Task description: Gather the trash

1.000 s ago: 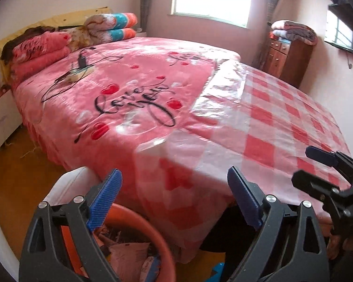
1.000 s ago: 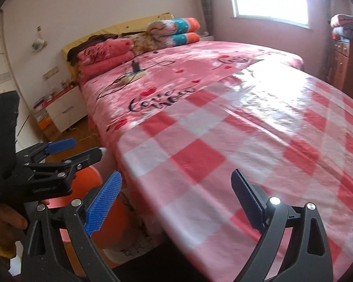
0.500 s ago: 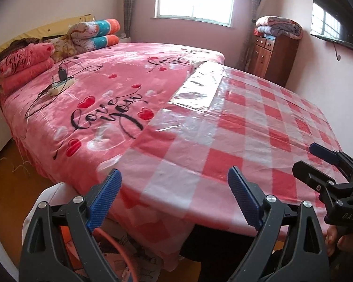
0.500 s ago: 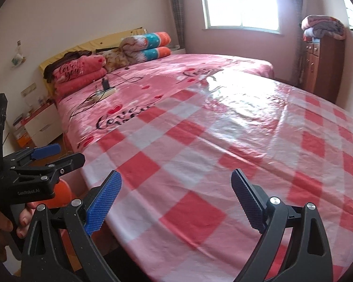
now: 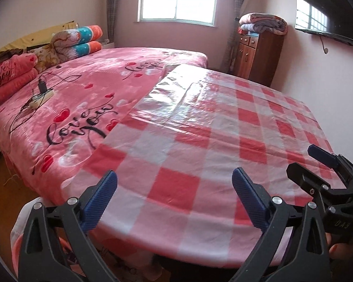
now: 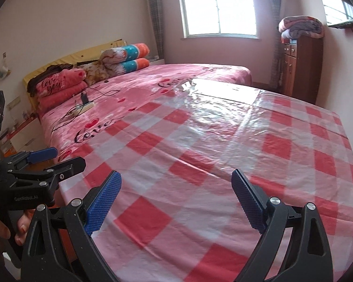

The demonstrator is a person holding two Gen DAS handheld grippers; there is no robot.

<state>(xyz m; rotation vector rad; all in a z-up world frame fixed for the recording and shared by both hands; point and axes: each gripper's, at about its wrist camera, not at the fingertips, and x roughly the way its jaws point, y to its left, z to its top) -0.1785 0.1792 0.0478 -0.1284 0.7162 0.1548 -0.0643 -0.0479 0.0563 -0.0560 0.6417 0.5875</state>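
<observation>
A red-and-white checked plastic sheet point(image 5: 200, 141) point(image 6: 223, 152) covers the near half of the bed, and no loose trash shows on it. My left gripper point(image 5: 174, 181) hovers over its near edge, its jaws opening with nothing between them. To its right my right gripper point(image 5: 303, 161) shows from the side, held in a hand. The right gripper point(image 6: 176, 178) is open and empty above the sheet, with the left gripper point(image 6: 63, 158) at its left. Only a sliver of the orange bin with its white bag point(image 5: 17, 239) peeks out at the lower left, behind a finger.
A pink "love you" bedcover point(image 5: 82, 98) carries a power strip with a charger and cable point(image 5: 41, 94). Pillows and rolled quilts point(image 5: 80, 40) lie at the headboard. A wooden cabinet point(image 5: 258, 54) stands at the far right under a wall TV point(image 5: 327, 16). A nightstand point(image 6: 18, 136) is left.
Both views have swung right, away from the orange bin and over the checked sheet. The bin has slid almost out of the left wrist view and left the right wrist view.
</observation>
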